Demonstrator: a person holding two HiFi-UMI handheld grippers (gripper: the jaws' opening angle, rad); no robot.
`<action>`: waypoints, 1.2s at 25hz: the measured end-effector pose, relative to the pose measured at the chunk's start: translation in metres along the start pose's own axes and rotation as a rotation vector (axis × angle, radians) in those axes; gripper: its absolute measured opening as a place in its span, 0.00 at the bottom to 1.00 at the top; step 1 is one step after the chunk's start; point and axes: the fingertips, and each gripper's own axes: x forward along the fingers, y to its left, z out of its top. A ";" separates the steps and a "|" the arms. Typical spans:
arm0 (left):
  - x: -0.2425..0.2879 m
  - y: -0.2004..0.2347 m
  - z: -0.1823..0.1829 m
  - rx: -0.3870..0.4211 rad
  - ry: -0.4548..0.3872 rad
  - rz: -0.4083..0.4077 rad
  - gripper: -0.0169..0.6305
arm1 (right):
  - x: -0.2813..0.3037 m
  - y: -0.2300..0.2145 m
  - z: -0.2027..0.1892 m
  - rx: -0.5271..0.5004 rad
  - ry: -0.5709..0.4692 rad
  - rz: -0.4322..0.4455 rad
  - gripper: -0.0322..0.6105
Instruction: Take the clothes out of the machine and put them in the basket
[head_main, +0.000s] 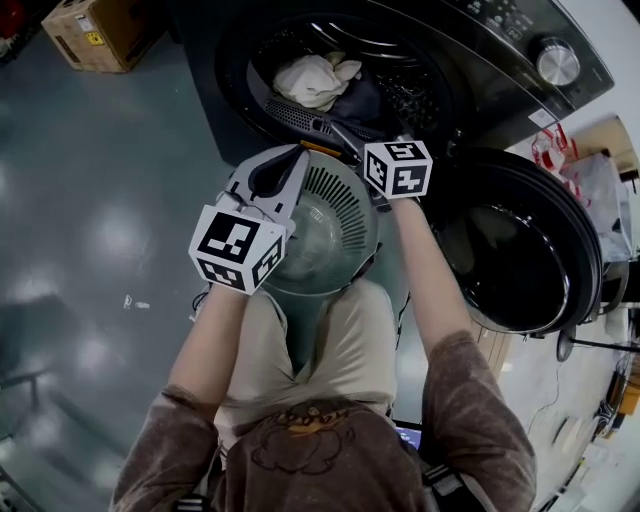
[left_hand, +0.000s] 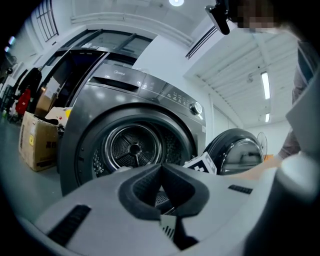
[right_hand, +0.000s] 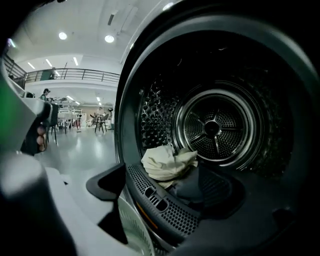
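Left tool (left_hand: 161, 172) clamps the basket (head_main: 340, 190) rim; right tool (right_hand: 192, 200) gapes wide, empty, at the machine (head_main: 500, 70) mouth, cream clothes (right_hand: 167, 162) just ahead inside.

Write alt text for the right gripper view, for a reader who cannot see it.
A machine's open drum fills the frame, with a cream cloth and a dark garment bunched at its front edge. The right gripper points at them, jaws wide apart and empty, above the rim of a white basket.
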 end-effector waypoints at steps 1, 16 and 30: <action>0.001 0.001 -0.001 -0.001 0.002 -0.001 0.04 | 0.009 -0.001 -0.001 -0.014 0.011 0.002 0.75; 0.001 0.030 -0.019 -0.037 0.063 0.021 0.04 | 0.137 0.010 -0.011 -0.148 0.132 0.025 0.75; -0.001 0.028 -0.023 -0.023 0.114 0.015 0.04 | 0.144 0.005 -0.027 -0.198 0.195 -0.015 0.26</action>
